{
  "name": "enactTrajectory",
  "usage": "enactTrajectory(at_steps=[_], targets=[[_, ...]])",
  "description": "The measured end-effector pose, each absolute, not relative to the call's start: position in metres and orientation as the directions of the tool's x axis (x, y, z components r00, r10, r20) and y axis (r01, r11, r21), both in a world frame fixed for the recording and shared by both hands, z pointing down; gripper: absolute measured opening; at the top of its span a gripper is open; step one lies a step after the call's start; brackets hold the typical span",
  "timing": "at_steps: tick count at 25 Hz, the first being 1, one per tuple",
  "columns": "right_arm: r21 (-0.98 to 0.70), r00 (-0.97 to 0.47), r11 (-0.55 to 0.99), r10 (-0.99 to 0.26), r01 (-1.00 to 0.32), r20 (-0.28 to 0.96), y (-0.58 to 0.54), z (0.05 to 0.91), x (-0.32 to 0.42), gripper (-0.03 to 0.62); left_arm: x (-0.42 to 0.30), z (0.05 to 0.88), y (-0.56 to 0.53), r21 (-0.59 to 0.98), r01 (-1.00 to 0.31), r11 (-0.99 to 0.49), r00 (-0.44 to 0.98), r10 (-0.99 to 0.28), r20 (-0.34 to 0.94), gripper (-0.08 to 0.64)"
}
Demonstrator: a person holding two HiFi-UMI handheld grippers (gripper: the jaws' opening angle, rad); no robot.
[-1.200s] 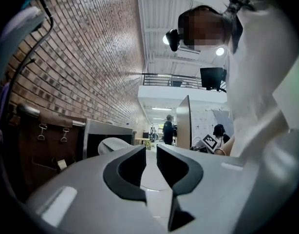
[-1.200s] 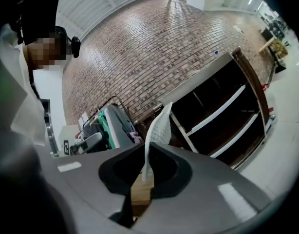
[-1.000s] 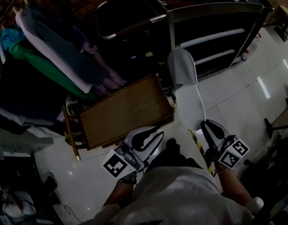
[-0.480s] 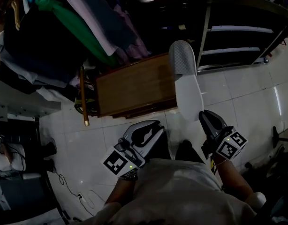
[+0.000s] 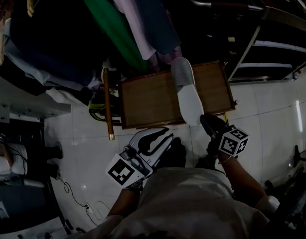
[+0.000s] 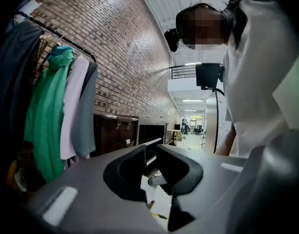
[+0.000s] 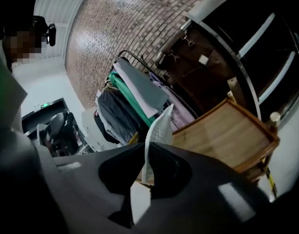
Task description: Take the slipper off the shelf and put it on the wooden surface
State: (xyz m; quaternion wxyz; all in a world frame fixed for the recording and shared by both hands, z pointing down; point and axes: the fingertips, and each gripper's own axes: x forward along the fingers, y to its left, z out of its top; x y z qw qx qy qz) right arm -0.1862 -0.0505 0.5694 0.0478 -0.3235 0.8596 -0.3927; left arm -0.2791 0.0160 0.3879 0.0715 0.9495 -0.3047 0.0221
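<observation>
A white slipper [image 5: 189, 96] with a grey toe lies lengthwise over the right part of the wooden surface [image 5: 148, 101], toe pointing away from me. My right gripper [image 5: 205, 121] is shut on its heel end. In the right gripper view the slipper [image 7: 157, 135] stands edge-on between the dark pads of the right gripper [image 7: 145, 165], above the wooden surface [image 7: 222, 135]. Whether the slipper touches the wood I cannot tell. My left gripper [image 5: 155, 136] hangs near my body over the white floor; in its own view the left gripper [image 6: 151, 152] shows a narrow gap with nothing in it.
A dark metal shelf unit [image 5: 272, 39] stands at the back right. Hanging clothes [image 5: 118, 19] on a rack crowd the back left, just above the wooden surface. A wooden pole [image 5: 107, 103] leans at its left edge. White tiled floor [image 5: 272, 113] surrounds it.
My right gripper has carried the slipper leftward, from over the floor beside the wooden surface to over its right part. The left gripper has stayed near my body.
</observation>
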Motion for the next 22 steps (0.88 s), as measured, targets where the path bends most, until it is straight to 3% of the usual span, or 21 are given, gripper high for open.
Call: enactTrajectory(at_steps=[7,11,14,16,19,22], targets=[[-0.741,-0.756,0.365,-0.590,-0.564,0.285,-0.078,0.636,-0.236,0.032,-0.359,0.397,-0.012,0.132,-0.612,-0.780,0.791,-0.604,0.099,0.044],[-0.680,-0.688,0.306,-0.605,-0.666,0.402,-0.079,0.662,-0.239,0.035,-0.382,0.403,-0.019,0.154,-0.594,-0.790,0.804,-0.588,0.085,0.044],[-0.586,-0.599,0.263,-0.621,-0.767,0.505,-0.078,0.676,-0.230,0.161,-0.390,0.413,-0.019,0.205,-0.557,-0.805,0.829,-0.554,0.077,0.020],[-0.540,-0.532,0.213,-0.647,-0.814,0.547,-0.081,0.677,-0.219,0.191,-0.392,0.423,-0.021,0.234,-0.531,-0.814,0.846,-0.527,0.084,0.020],[-0.527,-0.489,0.194,-0.710,-0.827,0.507,-0.083,0.644,-0.207,0.221,-0.388,0.430,-0.025,0.230,-0.495,-0.838,0.867,-0.494,0.066,0.037],[-0.518,-0.522,0.294,-0.765,-0.803,0.376,-0.069,0.575,-0.200,0.208,-0.372,0.426,-0.017,0.222,-0.469,-0.855,0.880,-0.473,0.040,0.038]])
